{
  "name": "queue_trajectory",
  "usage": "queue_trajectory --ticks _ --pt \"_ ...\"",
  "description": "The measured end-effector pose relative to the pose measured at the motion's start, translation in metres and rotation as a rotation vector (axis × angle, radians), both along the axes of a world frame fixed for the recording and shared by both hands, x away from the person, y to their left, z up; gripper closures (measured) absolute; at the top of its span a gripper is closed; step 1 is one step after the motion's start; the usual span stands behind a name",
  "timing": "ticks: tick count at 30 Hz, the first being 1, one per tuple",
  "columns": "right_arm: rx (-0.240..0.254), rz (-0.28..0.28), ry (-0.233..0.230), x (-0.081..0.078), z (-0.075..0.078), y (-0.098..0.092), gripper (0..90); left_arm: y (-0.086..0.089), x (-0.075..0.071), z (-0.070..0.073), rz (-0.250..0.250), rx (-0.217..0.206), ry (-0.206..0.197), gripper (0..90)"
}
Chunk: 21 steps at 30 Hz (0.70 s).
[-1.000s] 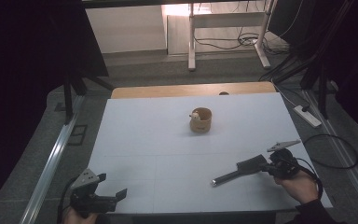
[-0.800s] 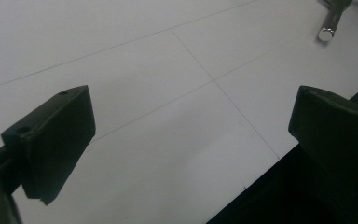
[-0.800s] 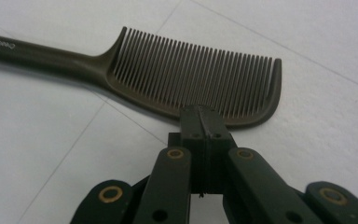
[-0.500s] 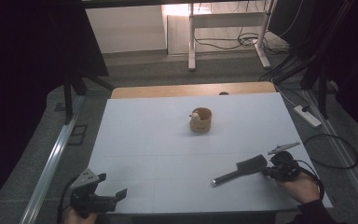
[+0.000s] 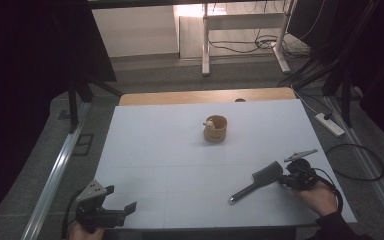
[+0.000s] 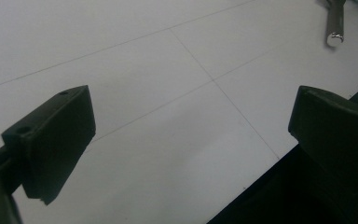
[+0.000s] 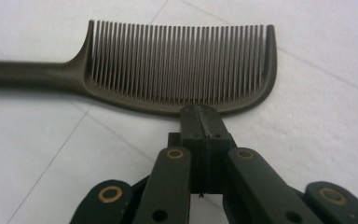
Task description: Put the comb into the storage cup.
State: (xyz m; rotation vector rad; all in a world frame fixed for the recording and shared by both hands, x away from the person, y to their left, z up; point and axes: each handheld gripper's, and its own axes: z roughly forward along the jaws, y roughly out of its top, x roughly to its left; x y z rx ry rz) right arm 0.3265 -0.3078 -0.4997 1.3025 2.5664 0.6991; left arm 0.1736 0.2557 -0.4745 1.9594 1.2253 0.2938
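Grippers sit nearest, at the table's front edge. The left gripper (image 5: 115, 207), held in a hand (image 5: 82, 231) at the front left corner, has its jaws spread wide with only bare white table (image 5: 170, 150) between them; in the left gripper view the table edge cuts across under the right-hand jaw, and the metal tip of the comb handle shows far off at the top right.

At the front right, the right gripper (image 5: 281, 178), held in a hand (image 5: 320, 196), has its jaws pressed together on the spine of a dark comb (image 5: 260, 180). In the right gripper view the closed jaws meet the comb's (image 7: 177, 65) curved back, teeth pointing away, the handle running off to the left. From above, the comb lies flat on the table, handle angled toward the front.

Farther back, near the table's middle, stands a small tan cup (image 5: 216, 128) with something pale at its rim, too small to tell. Beyond the white sheet a wooden strip (image 5: 205, 96) shows, then grey floor with cables (image 5: 260, 42).
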Motion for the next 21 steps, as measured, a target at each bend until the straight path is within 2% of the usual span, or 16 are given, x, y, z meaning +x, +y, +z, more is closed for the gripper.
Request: queue_trajectory --ticks 13,21 --pt "-0.01 0.012 -0.041 0.026 -0.003 0.02 90.0 0.0 0.001 0.0 0.002 0.002 0.003 1.5" --pt "0.031 -0.031 -0.032 0.037 -0.005 0.03 90.0 0.0 0.001 0.0 0.003 0.002 0.003 1.5"
